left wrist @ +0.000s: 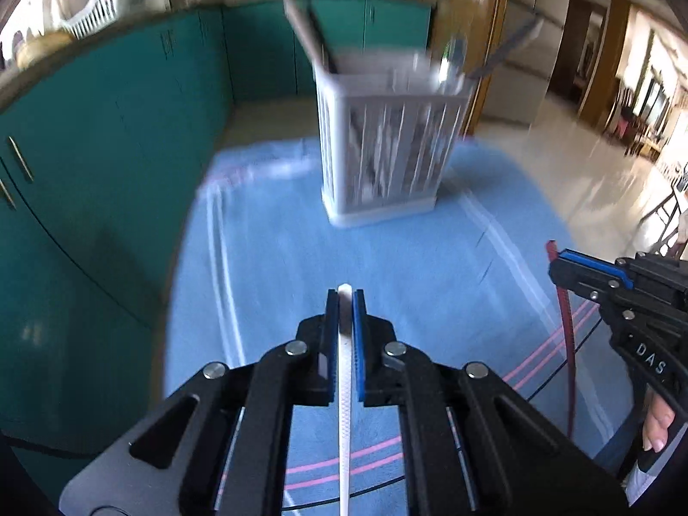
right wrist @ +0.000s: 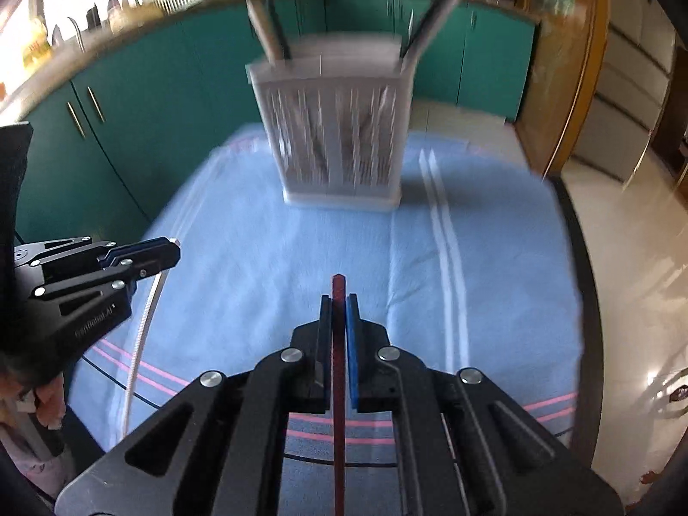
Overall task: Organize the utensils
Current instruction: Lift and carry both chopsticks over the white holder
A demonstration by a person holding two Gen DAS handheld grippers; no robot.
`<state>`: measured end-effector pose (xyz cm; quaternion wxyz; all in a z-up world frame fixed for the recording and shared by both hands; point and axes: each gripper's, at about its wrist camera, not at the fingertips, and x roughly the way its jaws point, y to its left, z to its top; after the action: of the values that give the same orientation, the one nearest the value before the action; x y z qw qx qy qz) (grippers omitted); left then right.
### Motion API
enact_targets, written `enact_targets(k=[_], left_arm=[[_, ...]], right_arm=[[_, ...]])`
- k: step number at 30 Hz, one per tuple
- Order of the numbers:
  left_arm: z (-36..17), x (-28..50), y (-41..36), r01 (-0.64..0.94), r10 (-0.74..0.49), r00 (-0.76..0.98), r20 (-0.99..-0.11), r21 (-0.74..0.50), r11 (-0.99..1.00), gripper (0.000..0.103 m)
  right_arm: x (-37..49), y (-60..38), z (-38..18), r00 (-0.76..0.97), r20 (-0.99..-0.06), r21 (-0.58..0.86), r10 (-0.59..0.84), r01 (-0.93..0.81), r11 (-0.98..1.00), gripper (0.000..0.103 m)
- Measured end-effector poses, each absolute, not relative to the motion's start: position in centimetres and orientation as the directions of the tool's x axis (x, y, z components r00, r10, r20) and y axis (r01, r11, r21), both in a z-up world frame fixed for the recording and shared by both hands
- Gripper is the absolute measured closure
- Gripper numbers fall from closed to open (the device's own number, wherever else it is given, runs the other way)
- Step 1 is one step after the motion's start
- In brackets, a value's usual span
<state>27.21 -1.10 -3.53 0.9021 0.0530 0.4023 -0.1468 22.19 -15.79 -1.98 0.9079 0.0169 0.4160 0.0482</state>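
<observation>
White handle in my left gripper (left wrist: 345,301), dark red one in my right gripper (right wrist: 339,303).

Both sets of jaws are clamped narrow on thin utensil handles, the white utensil (left wrist: 344,408) and the red utensil (right wrist: 338,387), held above the blue cloth (right wrist: 266,258). The slatted white utensil holder (right wrist: 339,137) stands upright at the cloth's far end, well apart, with blurred utensils sticking out of it.

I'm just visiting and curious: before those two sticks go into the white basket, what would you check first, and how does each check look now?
1. Left gripper shut on white stick: ok.
2. Right gripper shut on red stick: ok.
3. Basket upright on blue cloth: ok.
4. Cloth between grippers and basket bare: ok.
5. Free slot inside basket: cannot tell, blurred.
</observation>
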Motion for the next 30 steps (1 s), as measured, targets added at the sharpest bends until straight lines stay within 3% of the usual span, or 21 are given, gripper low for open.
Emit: enact_targets(k=[5,13,22,30], left_arm=[[2.5,25.2,-0.2,0.319,-0.263,0.729,-0.632,-0.027,0.948,0.097],[7.2,23.2,-0.5,0.338,-0.280,0.785,-0.553,0.003,0.941,0.097],[9.1,23.2,-0.9,0.361,-0.313,0.783,-0.538,-0.017,0.933,0.097],[12.5,25.5,0.4,0.335,-0.339,0.809,-0.480,-0.096,0.937,0.097]], right_arm=[[20.2,-16.3,3.5,0.754,-0.650,0.055,0.097,-0.081,0.995,0.096],[18.0,-16.3,8.4,0.832,-0.547,0.030,0.092,-0.090,0.995,0.096],[19.5,-16.0,8.5,0.811,-0.574,0.038,0.113,-0.112,0.993,0.096],[20.5,-16.1,11.2,0.846,-0.522,0.007,0.111,-0.126,0.992,0.096]])
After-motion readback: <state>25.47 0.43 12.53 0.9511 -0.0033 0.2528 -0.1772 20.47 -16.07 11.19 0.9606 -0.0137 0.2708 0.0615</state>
